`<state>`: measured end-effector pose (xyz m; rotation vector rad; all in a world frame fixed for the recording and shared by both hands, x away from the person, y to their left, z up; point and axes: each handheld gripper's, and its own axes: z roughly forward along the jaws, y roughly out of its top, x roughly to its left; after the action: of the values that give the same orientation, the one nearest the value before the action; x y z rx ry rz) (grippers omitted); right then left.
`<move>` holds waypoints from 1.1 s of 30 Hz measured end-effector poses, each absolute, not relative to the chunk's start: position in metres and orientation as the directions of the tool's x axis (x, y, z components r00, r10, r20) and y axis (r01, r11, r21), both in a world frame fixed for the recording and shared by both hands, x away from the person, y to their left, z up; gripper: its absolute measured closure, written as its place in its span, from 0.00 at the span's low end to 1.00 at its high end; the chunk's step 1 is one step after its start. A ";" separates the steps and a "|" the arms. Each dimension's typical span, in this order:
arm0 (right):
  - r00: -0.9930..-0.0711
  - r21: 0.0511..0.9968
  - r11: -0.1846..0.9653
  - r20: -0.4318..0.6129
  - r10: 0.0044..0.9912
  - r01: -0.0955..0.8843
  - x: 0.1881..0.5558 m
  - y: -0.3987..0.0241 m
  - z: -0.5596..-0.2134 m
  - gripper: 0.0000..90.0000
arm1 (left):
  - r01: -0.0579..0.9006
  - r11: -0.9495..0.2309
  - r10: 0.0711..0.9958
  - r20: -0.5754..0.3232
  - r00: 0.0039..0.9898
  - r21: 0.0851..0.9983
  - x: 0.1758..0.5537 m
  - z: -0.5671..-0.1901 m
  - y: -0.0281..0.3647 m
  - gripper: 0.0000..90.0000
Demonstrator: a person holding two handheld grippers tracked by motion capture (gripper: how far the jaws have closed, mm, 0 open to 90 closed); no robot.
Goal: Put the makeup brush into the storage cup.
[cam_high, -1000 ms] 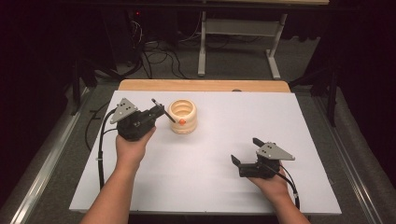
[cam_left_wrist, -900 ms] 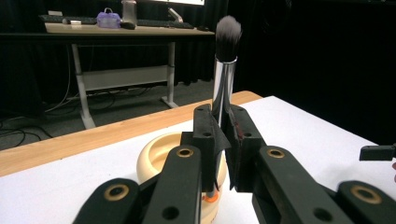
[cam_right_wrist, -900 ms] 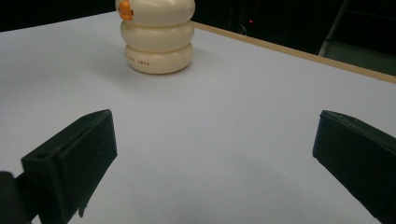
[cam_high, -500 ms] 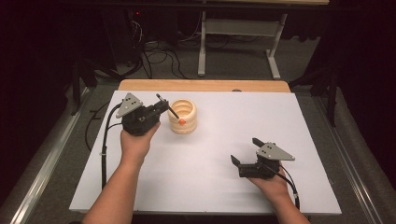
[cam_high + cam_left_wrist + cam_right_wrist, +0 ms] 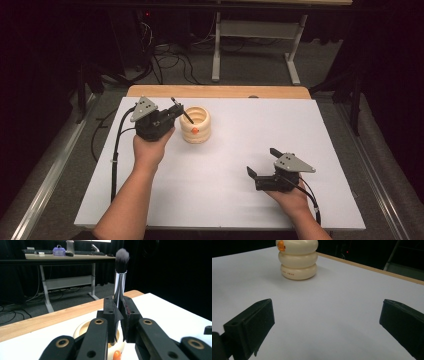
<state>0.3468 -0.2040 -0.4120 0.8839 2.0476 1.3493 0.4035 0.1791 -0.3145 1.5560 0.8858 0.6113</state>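
Left gripper view: my left claw [image 5: 119, 315] clenched on the brush [image 5: 120, 275], now lifted above the cream holder [image 5: 195, 125].
Holder's lettering unreadable; right claw [image 5: 261, 163] stayed released on the surface [image 5: 320, 135].

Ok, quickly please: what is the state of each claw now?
Left claw: closed on the makeup brush, above the cream holder.
Right claw: open, holding nothing.
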 end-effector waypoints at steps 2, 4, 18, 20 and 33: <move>-0.645 0.929 0.289 -0.075 0.760 0.233 0.347 -0.204 -0.412 0.01 | 0.199 -0.028 0.816 -0.093 0.571 0.980 0.406 -0.315 0.178 0.93; -0.647 0.929 0.288 -0.074 0.759 0.231 0.347 -0.204 -0.412 0.01 | 0.201 -0.029 0.820 -0.092 0.565 0.979 0.409 -0.316 0.177 0.93; -0.645 0.929 0.289 -0.076 0.761 0.231 0.346 -0.204 -0.412 0.01 | 0.218 -0.033 0.833 -0.093 0.545 0.975 0.422 -0.324 0.176 0.93; -0.647 0.928 0.295 -0.081 0.758 0.229 0.346 -0.204 -0.412 0.01 | 0.218 -0.036 0.834 -0.091 0.544 0.975 0.422 -0.325 0.176 0.93; -0.651 0.927 0.296 -0.078 0.755 0.232 0.346 -0.204 -0.412 0.01 | 0.233 -0.054 0.840 -0.082 0.537 0.971 0.428 -0.332 0.173 0.93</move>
<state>0.3463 -0.2037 -0.4124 0.8767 2.0576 1.3438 0.4283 0.1730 -0.3318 1.5877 0.9382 0.6376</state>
